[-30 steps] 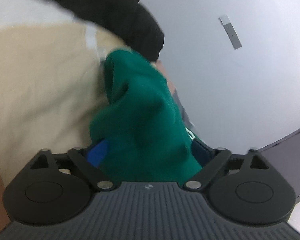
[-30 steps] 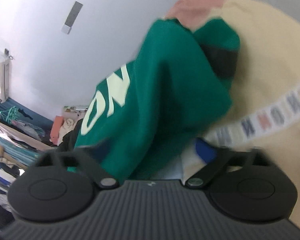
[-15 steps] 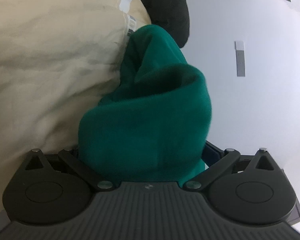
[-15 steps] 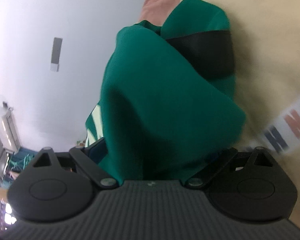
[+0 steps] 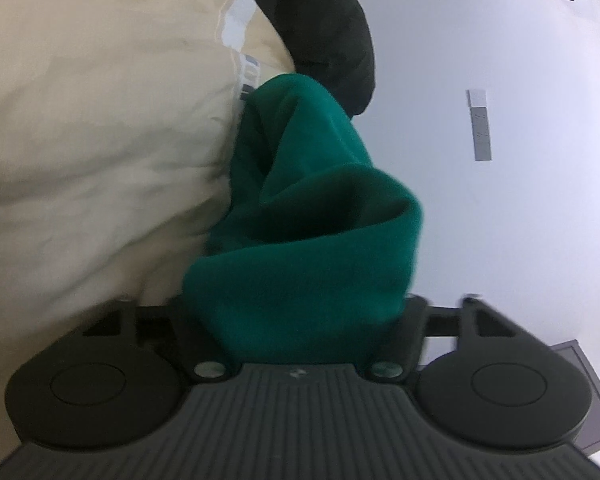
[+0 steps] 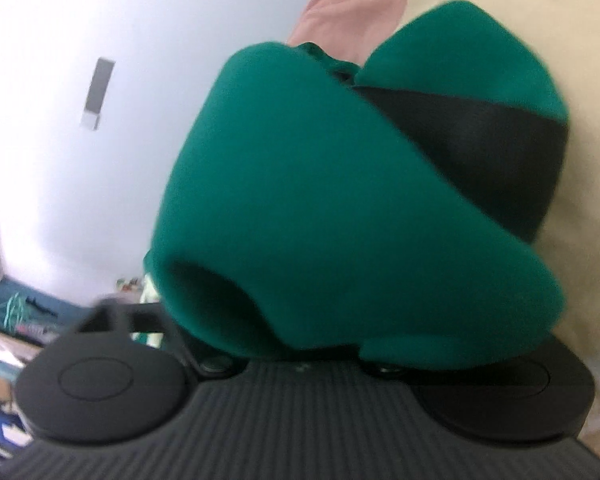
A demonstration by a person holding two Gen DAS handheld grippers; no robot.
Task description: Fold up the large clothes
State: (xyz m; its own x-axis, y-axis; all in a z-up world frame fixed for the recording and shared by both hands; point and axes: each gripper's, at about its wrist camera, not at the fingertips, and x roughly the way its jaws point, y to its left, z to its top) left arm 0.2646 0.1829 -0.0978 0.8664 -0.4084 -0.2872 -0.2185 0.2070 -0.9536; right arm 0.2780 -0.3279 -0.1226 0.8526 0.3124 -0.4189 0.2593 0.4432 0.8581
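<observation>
Both hand-held grippers closing on green garment (image 5: pixel 300 272).

bunched green garment (image 5: pixel 308 248) filling the space straight ahead of the left gripper (image 5: pixel 300 312), cream fabric (image 5: pixel 100 140) close on its left, black cloth (image 5: pixel 324 28) beyond, bare white surface (image 5: pixel 500 220) open to its right

Each wrist camera looks forward along its fingers, close behind the bunched green garment (image 5: pixel 312 248) (image 6: pixel 340 216), which both views share.

blurred lettering on cream garment's (image 5: pixel 100 120) white band, nothing readable
</observation>
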